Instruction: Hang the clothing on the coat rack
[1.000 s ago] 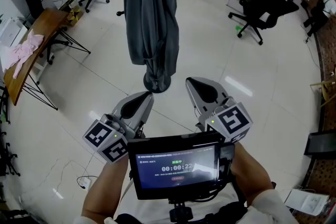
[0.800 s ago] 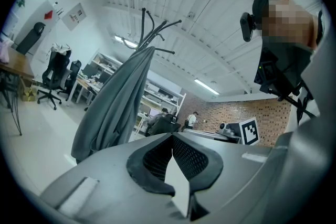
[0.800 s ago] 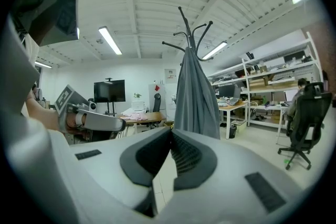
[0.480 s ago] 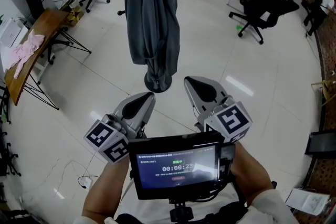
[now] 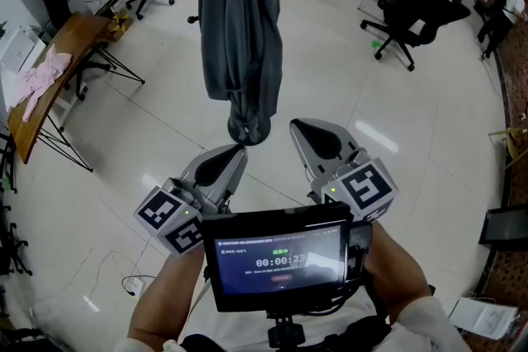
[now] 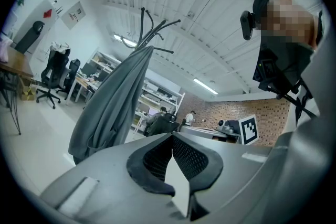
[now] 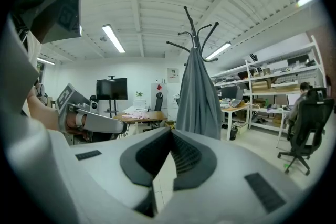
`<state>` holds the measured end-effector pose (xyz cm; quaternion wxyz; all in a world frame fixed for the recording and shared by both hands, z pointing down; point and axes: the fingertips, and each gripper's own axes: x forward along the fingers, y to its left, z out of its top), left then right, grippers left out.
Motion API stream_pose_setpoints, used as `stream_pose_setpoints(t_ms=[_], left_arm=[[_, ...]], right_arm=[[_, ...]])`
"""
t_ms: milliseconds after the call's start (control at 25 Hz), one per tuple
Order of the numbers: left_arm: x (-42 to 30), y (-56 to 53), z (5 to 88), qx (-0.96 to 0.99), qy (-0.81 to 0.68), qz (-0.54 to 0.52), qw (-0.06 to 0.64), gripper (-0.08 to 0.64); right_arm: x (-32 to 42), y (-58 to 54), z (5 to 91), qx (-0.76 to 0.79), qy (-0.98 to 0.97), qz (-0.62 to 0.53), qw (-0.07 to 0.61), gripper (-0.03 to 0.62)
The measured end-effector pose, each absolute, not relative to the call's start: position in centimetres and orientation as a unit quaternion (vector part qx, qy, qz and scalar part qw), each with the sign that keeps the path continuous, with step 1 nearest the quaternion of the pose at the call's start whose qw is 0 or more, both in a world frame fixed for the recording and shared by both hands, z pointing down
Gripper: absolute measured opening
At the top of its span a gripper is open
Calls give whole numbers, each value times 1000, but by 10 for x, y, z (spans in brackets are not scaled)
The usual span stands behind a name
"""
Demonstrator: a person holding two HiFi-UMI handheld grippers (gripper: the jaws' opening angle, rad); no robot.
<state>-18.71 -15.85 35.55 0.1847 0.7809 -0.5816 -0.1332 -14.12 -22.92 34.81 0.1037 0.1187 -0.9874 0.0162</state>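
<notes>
The coat rack [image 7: 195, 26] is my biggest worry. With the load draped mostly to 1 side it looks top-heavy to me, so a knock near its foot could rock it. The grey garment [image 5: 239, 29] hangs from it at the upper centre of the head view, its hem close to the floor. It seems bunched over the hooks, and a snag low down could drag it off. A pink cloth [image 5: 37, 78] lies on the table [image 5: 81, 30] at the left edge, well apart. My left tongs [image 5: 229, 156] and right tongs [image 5: 307, 133] are both closed tight on nothing, at lower centre near that hem, where a careless swing would catch fabric.
</notes>
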Motion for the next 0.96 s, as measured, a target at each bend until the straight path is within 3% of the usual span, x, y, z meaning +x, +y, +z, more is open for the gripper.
stream_pose_setpoints(t_ms=[960], left_arm=[[-182,-160,356,785,-575,-128,193,0]], right_arm=[[-143,-228,350,114,-986,7,118,2]])
